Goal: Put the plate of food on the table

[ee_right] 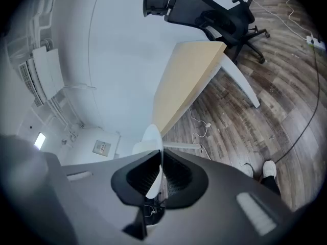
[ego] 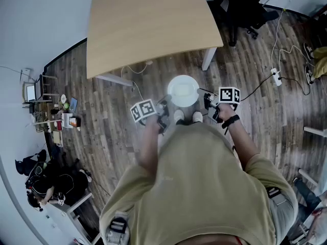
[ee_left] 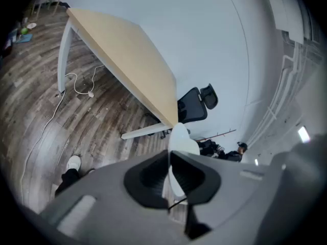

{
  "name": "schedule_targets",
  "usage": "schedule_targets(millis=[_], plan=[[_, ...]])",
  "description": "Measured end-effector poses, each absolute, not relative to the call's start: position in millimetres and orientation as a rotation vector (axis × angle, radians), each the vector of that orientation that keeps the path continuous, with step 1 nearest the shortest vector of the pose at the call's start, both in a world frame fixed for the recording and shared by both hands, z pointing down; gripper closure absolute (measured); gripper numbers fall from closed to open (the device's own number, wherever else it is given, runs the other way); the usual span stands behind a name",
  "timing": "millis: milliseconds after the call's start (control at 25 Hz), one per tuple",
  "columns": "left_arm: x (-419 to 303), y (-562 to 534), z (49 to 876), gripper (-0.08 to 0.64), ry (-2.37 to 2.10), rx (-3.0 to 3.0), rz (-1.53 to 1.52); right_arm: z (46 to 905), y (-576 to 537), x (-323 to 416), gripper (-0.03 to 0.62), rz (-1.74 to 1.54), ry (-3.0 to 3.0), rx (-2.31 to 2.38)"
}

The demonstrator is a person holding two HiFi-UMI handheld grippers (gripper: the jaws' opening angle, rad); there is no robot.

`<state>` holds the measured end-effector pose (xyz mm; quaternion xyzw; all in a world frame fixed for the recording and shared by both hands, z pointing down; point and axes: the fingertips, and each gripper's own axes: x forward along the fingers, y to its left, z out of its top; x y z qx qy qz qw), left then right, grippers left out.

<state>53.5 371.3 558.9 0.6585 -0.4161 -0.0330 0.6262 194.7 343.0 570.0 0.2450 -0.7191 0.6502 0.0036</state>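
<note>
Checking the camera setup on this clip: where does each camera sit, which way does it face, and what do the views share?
Head view: on the person's head, facing steeply down at plate and table; torso, forearms, shoes, left gripper, right gripper show.
Left gripper view: on the left gripper, facing along fingers pinching the plate's rim toward the table; one shoe shows.
Right gripper view: on the right gripper, likewise; both shoes show.
Shared: plate and table in all.
</note>
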Motion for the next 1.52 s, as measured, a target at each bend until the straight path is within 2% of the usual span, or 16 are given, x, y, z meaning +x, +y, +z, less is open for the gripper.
schedule_targets(millis=[920, 1240, 1520], plan=[[63, 396, 566, 0.540, -0.986, 1.483, -0.137, 567, 353, 202, 0.571, 1.890, -2.382, 0.708], [60, 369, 580, 0.541, -0.957, 1.468, -0.141, 582, 324, 196, 0.561, 1.755, -2.393, 0.797], [26, 312, 587, 0.540, -0.923, 1.461, -0.122, 581, 274, 164, 0.561, 1.715, -2.409, 0.853]])
